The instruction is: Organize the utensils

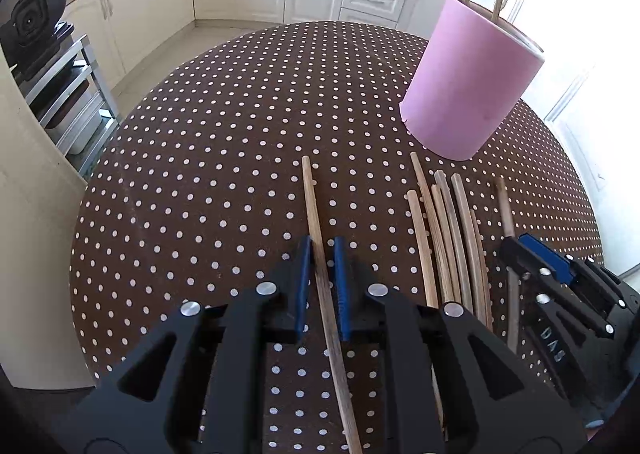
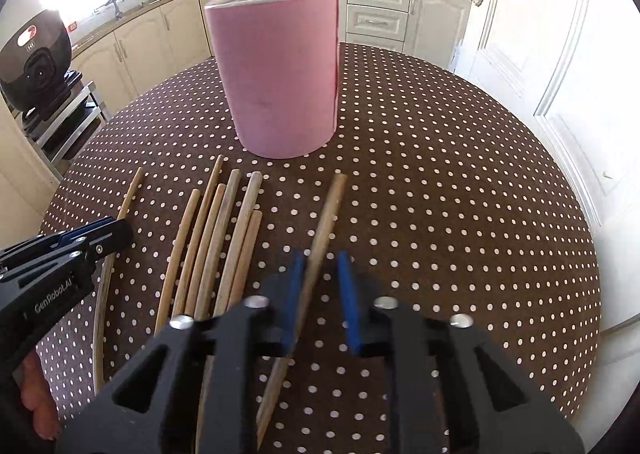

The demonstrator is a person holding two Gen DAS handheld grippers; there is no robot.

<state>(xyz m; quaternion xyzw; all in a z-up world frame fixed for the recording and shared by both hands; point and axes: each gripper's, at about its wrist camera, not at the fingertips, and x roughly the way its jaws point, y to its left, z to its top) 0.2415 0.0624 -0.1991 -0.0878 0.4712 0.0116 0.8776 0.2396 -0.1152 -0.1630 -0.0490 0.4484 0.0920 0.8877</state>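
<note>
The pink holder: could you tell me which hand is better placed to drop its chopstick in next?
Probably the right gripper: the pink holder stands straight ahead of it, but off to the side of the left gripper.

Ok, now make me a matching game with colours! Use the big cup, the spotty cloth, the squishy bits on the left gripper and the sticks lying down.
Things:
1. holder
2. tablecloth
3. pads of the left gripper
4. loose chopsticks

Colours:
A. brown with white dots
B. pale wood
C. pink
D. blue

Pairs: 1-C, 2-A, 3-D, 4-B
</note>
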